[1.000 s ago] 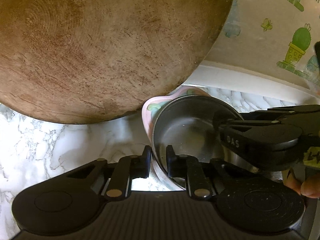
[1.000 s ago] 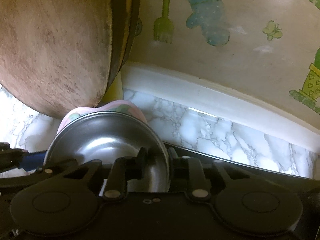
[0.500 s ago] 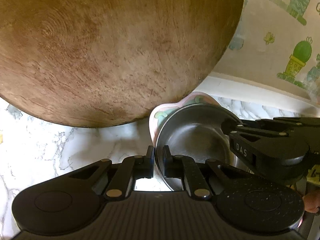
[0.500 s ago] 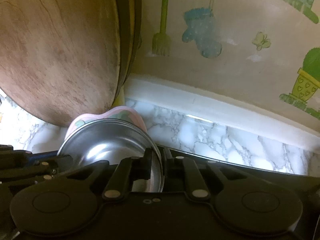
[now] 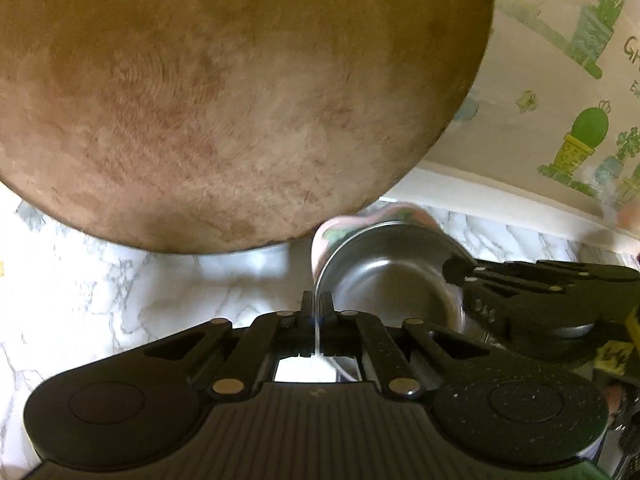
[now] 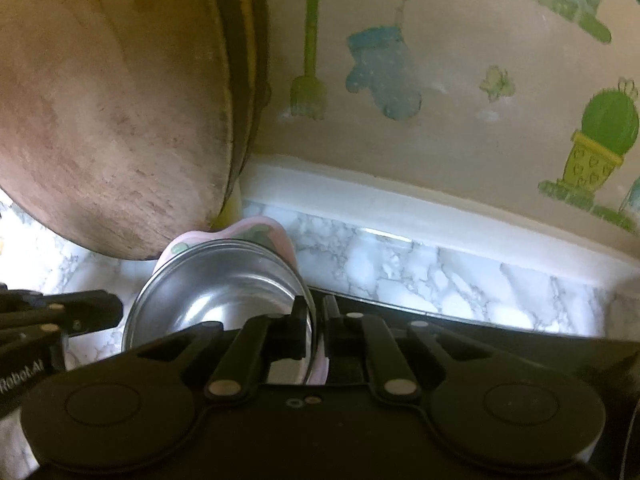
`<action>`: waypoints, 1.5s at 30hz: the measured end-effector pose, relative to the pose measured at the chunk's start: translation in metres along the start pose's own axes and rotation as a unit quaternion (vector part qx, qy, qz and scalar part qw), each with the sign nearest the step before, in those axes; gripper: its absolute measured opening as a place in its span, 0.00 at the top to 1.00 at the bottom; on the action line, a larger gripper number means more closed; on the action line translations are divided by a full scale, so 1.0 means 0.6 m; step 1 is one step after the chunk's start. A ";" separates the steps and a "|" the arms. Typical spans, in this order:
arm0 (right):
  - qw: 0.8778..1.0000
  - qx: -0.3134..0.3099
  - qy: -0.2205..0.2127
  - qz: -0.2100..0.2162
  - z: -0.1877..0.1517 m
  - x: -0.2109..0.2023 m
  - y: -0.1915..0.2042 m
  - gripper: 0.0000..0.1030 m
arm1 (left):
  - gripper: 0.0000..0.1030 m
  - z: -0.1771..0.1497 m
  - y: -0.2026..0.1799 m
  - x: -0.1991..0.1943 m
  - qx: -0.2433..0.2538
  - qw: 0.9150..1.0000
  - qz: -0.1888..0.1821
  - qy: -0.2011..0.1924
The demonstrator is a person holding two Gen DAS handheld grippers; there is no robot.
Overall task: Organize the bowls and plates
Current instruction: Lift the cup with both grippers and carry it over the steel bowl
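The left gripper (image 5: 318, 312) is clamped on the thin rim of the steel bowl (image 5: 394, 280), at the bowl's 8 o'clock edge. The right gripper (image 6: 318, 320) is clamped on the opposite rim, its jaws pinching the steel bowl together with the pink bowl (image 6: 276, 232) nested under it. The stacked bowls sit over the marble counter (image 6: 440, 280), at 4 o'clock of the round wooden board (image 5: 224, 96), which leans against the patterned wall (image 6: 440, 120).
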State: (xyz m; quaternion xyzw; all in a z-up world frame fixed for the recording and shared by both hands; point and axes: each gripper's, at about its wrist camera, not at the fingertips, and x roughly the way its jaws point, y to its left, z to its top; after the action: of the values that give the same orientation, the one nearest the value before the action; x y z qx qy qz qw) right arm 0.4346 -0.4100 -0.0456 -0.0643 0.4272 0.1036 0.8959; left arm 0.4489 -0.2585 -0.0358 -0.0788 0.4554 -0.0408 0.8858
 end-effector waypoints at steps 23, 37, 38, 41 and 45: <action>1.000 0.008 0.007 0.020 -0.006 0.008 -0.008 0.92 | 0.92 -0.018 -0.006 0.075 -0.012 0.999 0.004 0.050; 0.999 0.030 0.002 0.025 -0.006 -0.018 0.001 0.92 | 0.94 -0.013 0.004 0.032 -0.012 0.999 0.020 0.031; 0.999 0.033 0.003 0.027 -0.006 -0.020 0.001 0.92 | 0.94 -0.014 0.005 0.029 -0.014 0.999 0.020 0.031; 0.999 0.033 -0.004 0.023 -0.004 -0.032 0.010 0.92 | 0.94 -0.015 0.005 0.012 -0.014 0.999 0.019 0.028; 0.999 0.028 -0.010 0.017 0.001 -0.052 0.025 0.92 | 0.94 -0.013 0.016 -0.017 -0.018 1.000 0.016 0.019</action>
State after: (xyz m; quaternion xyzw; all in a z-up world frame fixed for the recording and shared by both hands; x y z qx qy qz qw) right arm 0.4123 -0.3992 -0.0211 -0.0309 0.4219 0.1070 0.8998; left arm 0.4366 -0.2485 -0.0342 -0.0865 0.4741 -0.0202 0.8760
